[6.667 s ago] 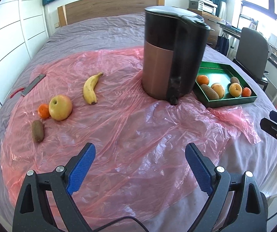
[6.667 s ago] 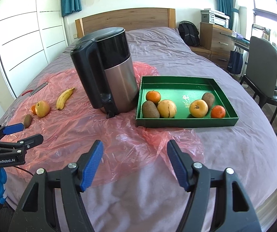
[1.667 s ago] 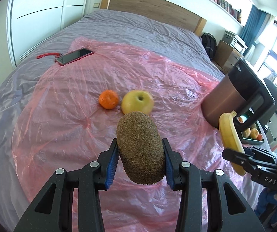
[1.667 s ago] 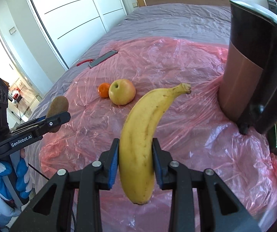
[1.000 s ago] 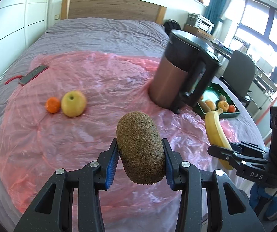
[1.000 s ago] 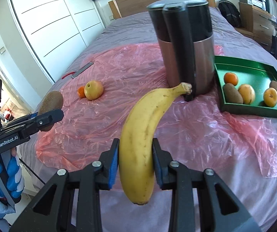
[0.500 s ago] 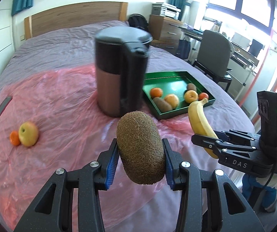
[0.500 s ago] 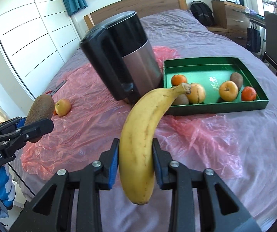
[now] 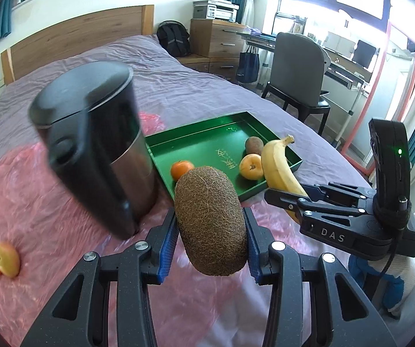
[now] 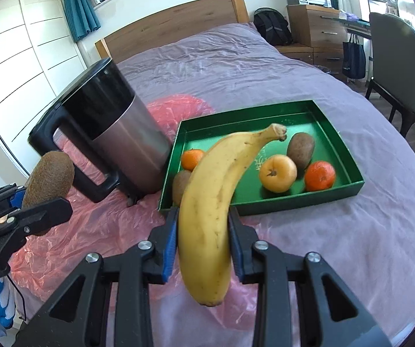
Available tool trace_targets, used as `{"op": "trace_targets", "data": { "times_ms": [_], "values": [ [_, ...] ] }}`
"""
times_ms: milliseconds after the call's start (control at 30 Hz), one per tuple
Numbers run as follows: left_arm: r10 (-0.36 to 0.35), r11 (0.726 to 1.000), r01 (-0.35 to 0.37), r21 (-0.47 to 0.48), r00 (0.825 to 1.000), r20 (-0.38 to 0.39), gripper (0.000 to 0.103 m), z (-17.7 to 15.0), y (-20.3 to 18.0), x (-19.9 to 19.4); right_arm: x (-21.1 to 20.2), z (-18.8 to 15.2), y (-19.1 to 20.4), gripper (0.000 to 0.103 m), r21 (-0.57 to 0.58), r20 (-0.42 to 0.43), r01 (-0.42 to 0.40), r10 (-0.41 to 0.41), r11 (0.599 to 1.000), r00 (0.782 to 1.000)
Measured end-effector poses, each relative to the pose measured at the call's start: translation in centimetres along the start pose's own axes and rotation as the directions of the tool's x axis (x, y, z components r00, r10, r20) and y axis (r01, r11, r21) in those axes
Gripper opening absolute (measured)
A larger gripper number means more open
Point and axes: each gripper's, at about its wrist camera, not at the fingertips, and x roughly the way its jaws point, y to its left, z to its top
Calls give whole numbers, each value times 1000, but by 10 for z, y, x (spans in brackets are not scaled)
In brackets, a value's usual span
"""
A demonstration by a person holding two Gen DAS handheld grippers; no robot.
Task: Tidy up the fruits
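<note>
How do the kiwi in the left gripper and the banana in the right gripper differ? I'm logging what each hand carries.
The kiwi is brown, fuzzy and a stubby oval; the banana is yellow, smooth, long and curved. The kiwi sits compactly between the left gripper pads, while the banana pokes far past the right gripper at both ends. Both are clamped and held in the air, near the green tray.
</note>
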Motion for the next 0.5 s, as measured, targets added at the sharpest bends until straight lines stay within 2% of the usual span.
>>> {"op": "trace_targets", "data": {
  "times_ms": [200,500],
  "values": [
    [0,1000,0,15,1000,-27,37,27,-12,50,27,32,-29,0,4,12,23,-23,1000,1000],
    [18,1000,-17,24,999,-46,37,44,-16,107,73,62,-63,0,6,10,42,-42,999,999]
  ]
}}
